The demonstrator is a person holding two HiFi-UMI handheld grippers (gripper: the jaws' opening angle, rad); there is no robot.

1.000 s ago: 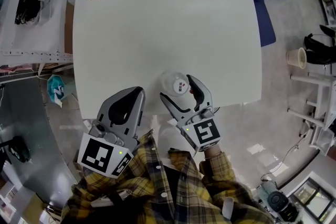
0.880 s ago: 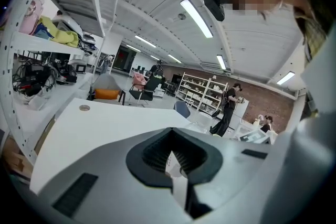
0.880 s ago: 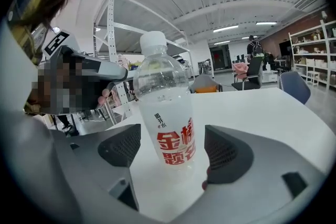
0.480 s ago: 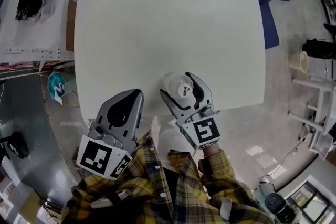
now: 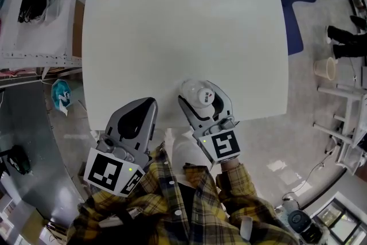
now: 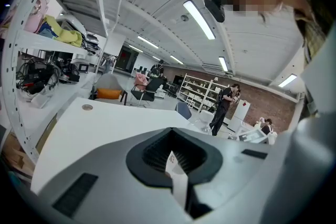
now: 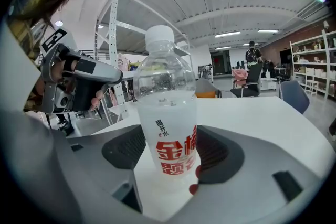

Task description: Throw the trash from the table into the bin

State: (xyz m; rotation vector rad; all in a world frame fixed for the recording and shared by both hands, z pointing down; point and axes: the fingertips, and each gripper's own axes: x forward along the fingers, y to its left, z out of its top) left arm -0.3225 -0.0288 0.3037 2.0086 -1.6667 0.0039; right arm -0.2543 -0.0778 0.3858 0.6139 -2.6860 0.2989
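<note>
The right gripper (image 5: 198,94) has just been closing round the upright bottle (image 7: 167,113), at the lower middle of the table (image 5: 172,26); its pads seem to touch it. Squeeze gently at the label, then lift straight. The left gripper (image 5: 148,106) is closed.

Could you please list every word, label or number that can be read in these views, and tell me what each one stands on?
"喝开水": small black print on the bottle, right gripper view.
"金": first large red character on that bottle; the others beside and below it I cannot read surely.
Paper slip in the left claw: print too small to read.
</note>
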